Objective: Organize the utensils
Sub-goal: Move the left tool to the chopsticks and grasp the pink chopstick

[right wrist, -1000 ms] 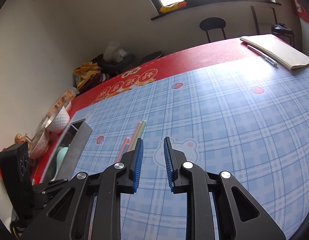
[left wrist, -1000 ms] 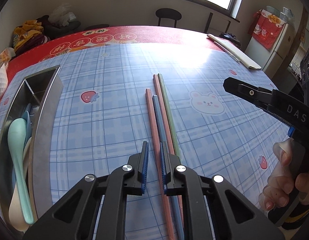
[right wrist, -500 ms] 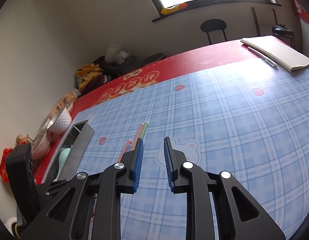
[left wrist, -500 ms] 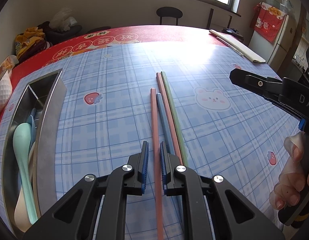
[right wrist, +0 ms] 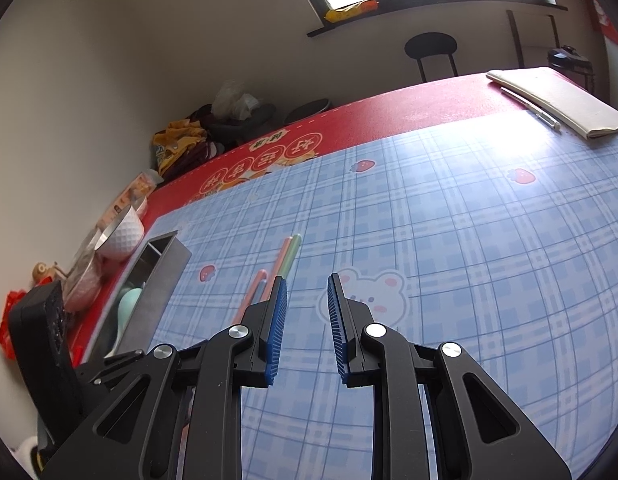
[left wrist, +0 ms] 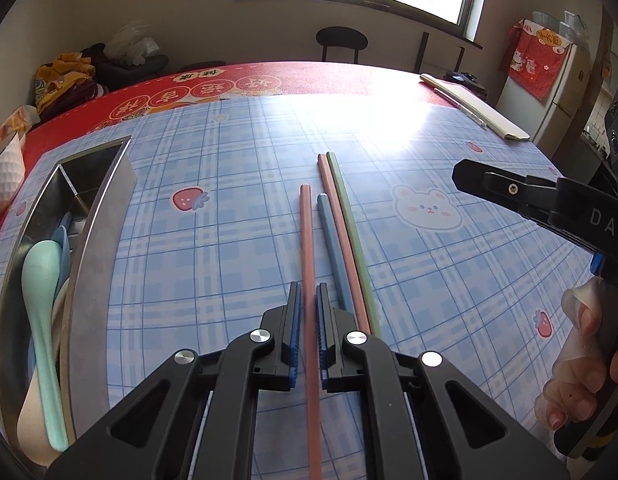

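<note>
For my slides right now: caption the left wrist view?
Left gripper shut on pink chopstick; three more beside.

Four chopsticks (left wrist: 337,240) lie side by side

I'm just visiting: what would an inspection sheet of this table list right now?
Surface: blue plaid tablecloth over a red cloth.
Job's things: four chopsticks side by side; metal utensil tray holding a mint spoon.
Clutter: white bowl, notebook with pen.
Grippers: left gripper shut on the leftmost pink chopstick, having just closed further; right gripper open, holding nothing.
Cables: nothing seen.
Surroundings: window, stool, fridge.
</note>
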Motion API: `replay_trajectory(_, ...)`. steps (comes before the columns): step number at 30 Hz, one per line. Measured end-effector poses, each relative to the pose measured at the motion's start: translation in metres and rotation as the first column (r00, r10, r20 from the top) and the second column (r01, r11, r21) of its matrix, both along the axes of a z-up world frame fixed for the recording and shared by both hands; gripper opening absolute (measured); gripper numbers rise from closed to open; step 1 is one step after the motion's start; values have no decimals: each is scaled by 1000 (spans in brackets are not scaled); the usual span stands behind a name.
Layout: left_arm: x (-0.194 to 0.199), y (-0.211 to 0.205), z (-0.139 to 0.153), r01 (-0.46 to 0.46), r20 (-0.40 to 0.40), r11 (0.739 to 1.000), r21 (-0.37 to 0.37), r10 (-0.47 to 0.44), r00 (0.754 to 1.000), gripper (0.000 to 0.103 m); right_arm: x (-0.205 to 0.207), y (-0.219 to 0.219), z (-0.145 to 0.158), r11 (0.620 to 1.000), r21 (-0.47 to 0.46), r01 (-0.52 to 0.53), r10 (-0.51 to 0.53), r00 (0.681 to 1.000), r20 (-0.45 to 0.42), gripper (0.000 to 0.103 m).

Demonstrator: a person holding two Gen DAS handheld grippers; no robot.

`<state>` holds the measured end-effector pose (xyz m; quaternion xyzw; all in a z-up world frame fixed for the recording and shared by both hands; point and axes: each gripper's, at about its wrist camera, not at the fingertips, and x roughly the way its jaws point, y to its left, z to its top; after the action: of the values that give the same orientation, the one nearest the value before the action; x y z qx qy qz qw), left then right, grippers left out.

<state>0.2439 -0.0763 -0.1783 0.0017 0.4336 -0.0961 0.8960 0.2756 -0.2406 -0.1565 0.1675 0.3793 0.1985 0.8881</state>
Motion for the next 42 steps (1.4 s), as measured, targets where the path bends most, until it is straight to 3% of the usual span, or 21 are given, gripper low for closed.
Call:
replay_trajectory(5, -7, 15, 6, -50, 39, 997, -65, 52, 998, 6, -2, 12, -3, 999, -23, -36, 36, 999, -4, 22)
replay_trajectory(11, -19, 13, 17, -47, 130, 997, -60, 55, 990, 6, -2, 31, -12, 991, -105, -84, 82, 996, -17, 22)
replay_trajectory(19, -20, 27, 20, -44, 133, 986, -164, 66, 989, 6, 3, 31, -18, 990, -111, -85, 79, 995, -56, 22)
replay_trajectory(28, -25, 29, 26, -47, 169, 984, -174, 77, 983, 6, 9, 52, -23, 968, -239, -77, 50, 992, -116, 22)
replay_trajectory(33, -22, 41, 23, -74, 140, 971, -226, 107, 984, 6, 18, 56, -25, 978, -199, -59, 27, 987, -159, 22)
replay_trajectory(42, -23, 41, 23, -69, 147, 974, -217, 103, 984, 6, 23, 74, -22, 975, -212, -67, 32, 986, -164, 22)
